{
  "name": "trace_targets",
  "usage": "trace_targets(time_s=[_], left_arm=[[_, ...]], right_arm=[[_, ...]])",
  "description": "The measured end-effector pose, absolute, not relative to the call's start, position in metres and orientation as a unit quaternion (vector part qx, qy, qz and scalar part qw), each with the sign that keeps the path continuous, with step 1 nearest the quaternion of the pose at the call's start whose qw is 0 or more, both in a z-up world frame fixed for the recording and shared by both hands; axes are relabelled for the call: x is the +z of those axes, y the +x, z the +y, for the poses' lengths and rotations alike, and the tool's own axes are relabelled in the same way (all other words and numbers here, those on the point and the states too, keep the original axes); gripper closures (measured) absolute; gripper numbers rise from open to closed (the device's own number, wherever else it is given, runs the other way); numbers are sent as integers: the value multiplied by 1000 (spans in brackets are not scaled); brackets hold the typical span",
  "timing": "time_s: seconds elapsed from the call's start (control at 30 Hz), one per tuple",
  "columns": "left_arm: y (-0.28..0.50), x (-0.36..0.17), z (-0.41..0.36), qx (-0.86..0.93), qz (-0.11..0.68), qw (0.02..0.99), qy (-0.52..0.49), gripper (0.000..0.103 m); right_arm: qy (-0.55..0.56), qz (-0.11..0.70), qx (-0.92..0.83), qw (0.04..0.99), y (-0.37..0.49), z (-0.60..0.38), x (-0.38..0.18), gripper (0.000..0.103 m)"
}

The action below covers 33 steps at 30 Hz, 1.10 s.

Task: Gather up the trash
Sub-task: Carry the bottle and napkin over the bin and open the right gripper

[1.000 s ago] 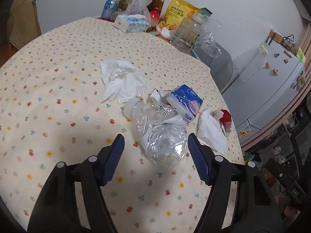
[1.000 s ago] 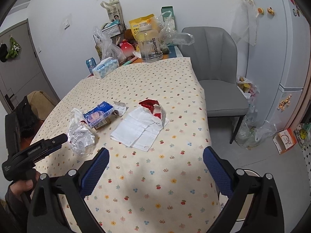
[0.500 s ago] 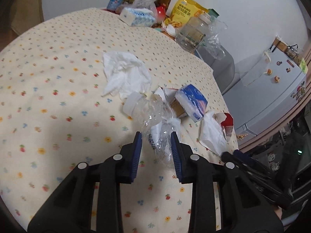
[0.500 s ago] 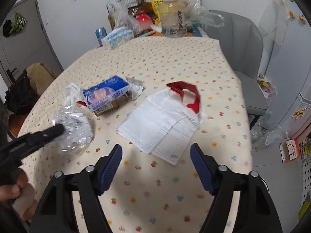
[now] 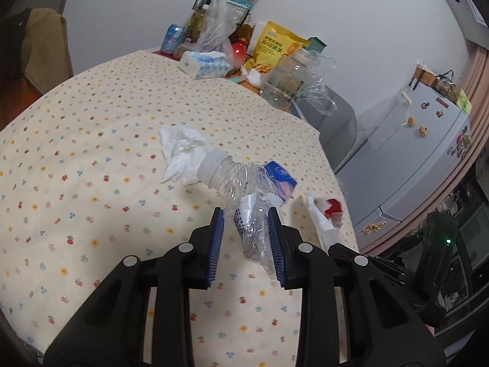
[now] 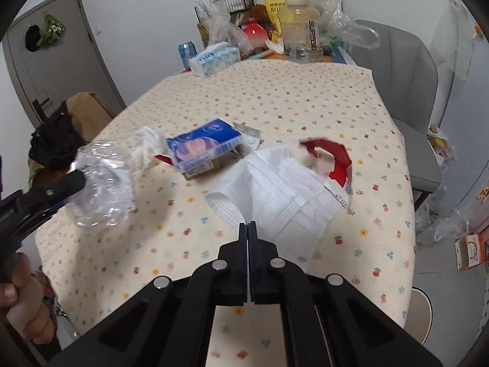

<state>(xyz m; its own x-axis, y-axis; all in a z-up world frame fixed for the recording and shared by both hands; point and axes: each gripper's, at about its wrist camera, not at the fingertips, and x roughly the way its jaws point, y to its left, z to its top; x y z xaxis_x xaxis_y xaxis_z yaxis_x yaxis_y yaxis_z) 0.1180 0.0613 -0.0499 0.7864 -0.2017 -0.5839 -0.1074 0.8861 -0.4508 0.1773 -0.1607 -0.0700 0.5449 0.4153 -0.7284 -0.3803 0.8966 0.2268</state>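
My left gripper (image 5: 246, 218) is shut on a crushed clear plastic bottle (image 5: 235, 177), which hangs above the flowered tablecloth (image 5: 91, 140) with its white cap pointing away. The same bottle (image 6: 101, 183) shows at the left of the right wrist view. My right gripper (image 6: 247, 226) is shut, its tips pinching the near edge of a white face mask (image 6: 284, 189); that edge curls up off the cloth. On the table lie a crumpled tissue (image 5: 183, 153), a blue tissue packet (image 6: 203, 143) on a small carton, and a torn red wrapper (image 6: 333, 159).
At the table's far end stand a tissue box (image 5: 204, 64), a big clear jug (image 6: 301, 39), a yellow snack bag (image 5: 275, 46), plastic bags and a can (image 6: 187, 50). A grey chair (image 6: 406, 70) stands at the right, a fridge (image 5: 421, 153) beyond it. A hand (image 6: 18, 290) grips the left tool.
The left gripper closed on the crushed bottle and lifted it off the cloth. The right gripper came in low over the table toward the mask and closed on its near edge.
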Motion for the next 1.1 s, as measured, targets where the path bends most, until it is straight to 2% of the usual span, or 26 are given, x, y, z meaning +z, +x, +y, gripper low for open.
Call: trace_targets(time_s=[0.6,1.1], left_arm=[[131,-23,-11,-99,306,924,-207,74],[170,-22,-121,-186,328,910,-170,74]], right_arm=[[103,356,206,906,122,-248,-11,101],[138,338,107,925,111,-351,-15,101]])
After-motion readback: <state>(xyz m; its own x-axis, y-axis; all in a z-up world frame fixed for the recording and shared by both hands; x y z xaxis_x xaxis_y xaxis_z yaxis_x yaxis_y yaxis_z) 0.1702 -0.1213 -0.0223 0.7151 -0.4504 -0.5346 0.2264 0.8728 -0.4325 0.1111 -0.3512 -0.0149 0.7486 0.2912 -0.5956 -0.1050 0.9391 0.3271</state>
